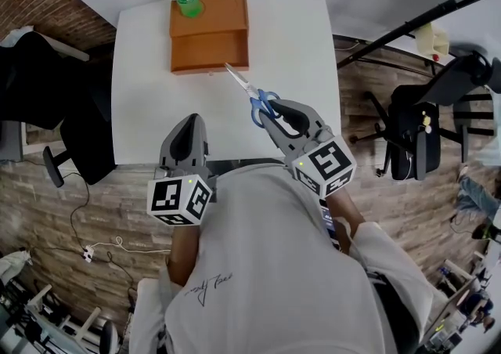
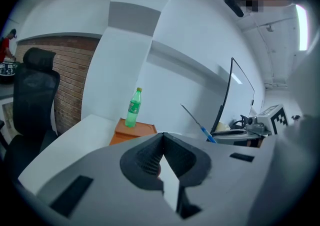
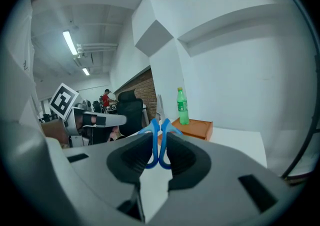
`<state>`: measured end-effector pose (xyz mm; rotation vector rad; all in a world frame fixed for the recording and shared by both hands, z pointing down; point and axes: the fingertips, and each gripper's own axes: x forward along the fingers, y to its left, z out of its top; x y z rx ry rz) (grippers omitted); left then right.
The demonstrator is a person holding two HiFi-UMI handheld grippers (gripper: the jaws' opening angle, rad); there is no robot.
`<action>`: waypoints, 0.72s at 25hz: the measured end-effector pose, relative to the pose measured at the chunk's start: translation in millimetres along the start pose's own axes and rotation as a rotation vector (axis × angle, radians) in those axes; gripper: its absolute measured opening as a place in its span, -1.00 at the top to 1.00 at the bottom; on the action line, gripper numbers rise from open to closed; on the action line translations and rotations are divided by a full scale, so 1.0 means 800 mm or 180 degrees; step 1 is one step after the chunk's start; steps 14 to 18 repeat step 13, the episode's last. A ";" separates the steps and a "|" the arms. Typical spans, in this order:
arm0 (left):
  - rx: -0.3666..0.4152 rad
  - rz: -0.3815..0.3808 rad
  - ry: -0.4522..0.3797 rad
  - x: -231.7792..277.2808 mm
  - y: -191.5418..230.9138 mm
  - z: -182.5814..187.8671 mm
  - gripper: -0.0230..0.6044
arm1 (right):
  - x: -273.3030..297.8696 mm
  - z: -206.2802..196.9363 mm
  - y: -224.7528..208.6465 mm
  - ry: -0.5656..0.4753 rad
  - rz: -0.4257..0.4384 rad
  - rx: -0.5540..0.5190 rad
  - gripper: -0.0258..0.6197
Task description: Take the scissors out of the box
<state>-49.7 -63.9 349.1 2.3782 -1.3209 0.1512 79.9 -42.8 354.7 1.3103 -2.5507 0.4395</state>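
Right gripper (image 1: pixel 275 113) is clamped on the scissors (image 1: pixel 252 91) by the blue handles, blades pointing toward the box (image 1: pixel 210 31). Left gripper (image 1: pixel 190 121) is pinched closed on nothing, near the table (image 1: pixel 149 94) edge.

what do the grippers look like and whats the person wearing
The left gripper and right gripper are both grey plastic shells that taper to two jaws lined with black ribbed pads. Each carries a white cube printed with black square markers and showing a small green light. The person wears a white short-sleeved shirt with small dark script on it.
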 end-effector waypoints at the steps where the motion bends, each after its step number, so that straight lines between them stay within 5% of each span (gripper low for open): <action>1: -0.0005 0.0007 -0.0001 0.000 0.000 0.000 0.90 | 0.000 0.000 -0.001 0.0000 0.0000 0.0010 0.62; 18: -0.0176 -0.0023 0.0079 0.002 -0.001 -0.013 0.90 | -0.001 -0.006 -0.001 0.0050 -0.0002 0.0069 0.62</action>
